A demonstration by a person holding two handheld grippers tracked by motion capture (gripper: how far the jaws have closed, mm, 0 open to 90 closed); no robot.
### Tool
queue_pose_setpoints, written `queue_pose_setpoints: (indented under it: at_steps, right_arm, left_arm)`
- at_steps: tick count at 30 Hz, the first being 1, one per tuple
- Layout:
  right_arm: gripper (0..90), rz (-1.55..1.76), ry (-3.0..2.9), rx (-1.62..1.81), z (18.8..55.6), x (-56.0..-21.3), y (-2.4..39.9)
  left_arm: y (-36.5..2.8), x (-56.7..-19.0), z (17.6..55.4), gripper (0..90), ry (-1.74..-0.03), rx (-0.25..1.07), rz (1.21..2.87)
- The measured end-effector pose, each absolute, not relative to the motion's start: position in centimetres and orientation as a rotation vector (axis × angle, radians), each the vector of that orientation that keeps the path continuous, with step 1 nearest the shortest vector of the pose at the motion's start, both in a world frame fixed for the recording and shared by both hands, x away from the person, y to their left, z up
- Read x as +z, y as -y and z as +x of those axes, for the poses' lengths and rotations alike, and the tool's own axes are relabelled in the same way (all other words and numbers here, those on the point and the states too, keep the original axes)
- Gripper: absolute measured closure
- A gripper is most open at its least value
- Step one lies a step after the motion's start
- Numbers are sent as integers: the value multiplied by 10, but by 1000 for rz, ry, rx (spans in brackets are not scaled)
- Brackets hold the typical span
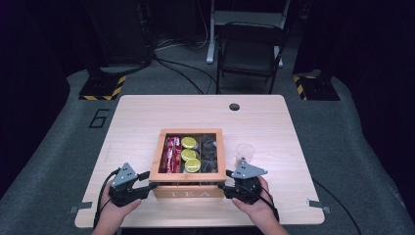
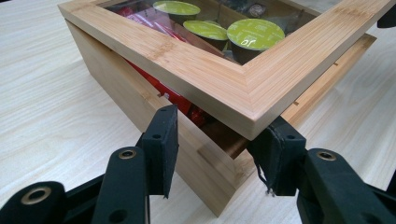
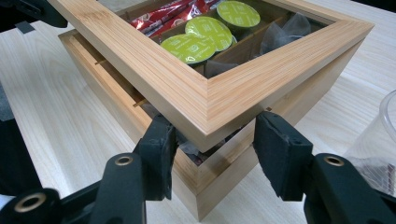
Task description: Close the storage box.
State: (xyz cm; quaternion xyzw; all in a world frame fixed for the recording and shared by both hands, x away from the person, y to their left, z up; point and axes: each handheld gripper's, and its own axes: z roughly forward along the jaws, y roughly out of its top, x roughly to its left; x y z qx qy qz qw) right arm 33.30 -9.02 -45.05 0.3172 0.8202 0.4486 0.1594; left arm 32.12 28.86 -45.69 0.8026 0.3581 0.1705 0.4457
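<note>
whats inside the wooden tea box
Through the raised lid of the tea box: red packets left, three green-topped capsules middle, dark tea bags right. Anything beneath them is hidden.

The wooden box (image 1: 187, 160) stands at the table's (image 1: 137, 117) centre toward 6 o'clock, blocking the middle. A clear cup (image 1: 244, 152) stands just beside it at 3 o'clock, narrowing that side. From 9 through 12 to 2 o'clock the tabletop lies bare, open for passing; a small hole (image 1: 234, 106) sits at 12.

Pale bamboo tea box (image 1: 187, 192), lime-green capsules (image 1: 189, 154), red sachets (image 1: 171, 154)
</note>
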Motion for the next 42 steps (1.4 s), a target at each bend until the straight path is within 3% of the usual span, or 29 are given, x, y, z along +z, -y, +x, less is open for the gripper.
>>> queue_pose_setpoints:
  at_steps: [18,21,24,32,42]
  right_arm:
    - [486,915,-2383,1244,332,-453,90]
    - [483,928,-2410,1250,333,-454,90]
    - [473,924,-2431,1219,334,-457,88]
    - [332,878,-2442,1149,332,-459,83]
    - [322,914,-2385,1239,335,-452,90]
  left_arm:
    - [-288,-460,322,475,-896,392,2023]
    - [-286,-461,323,407,-897,341,2020]
    - [-282,-464,323,380,-894,371,2048]
    - [-273,-467,319,321,-844,438,2120]
    - [-277,-460,319,298,-849,415,2063]
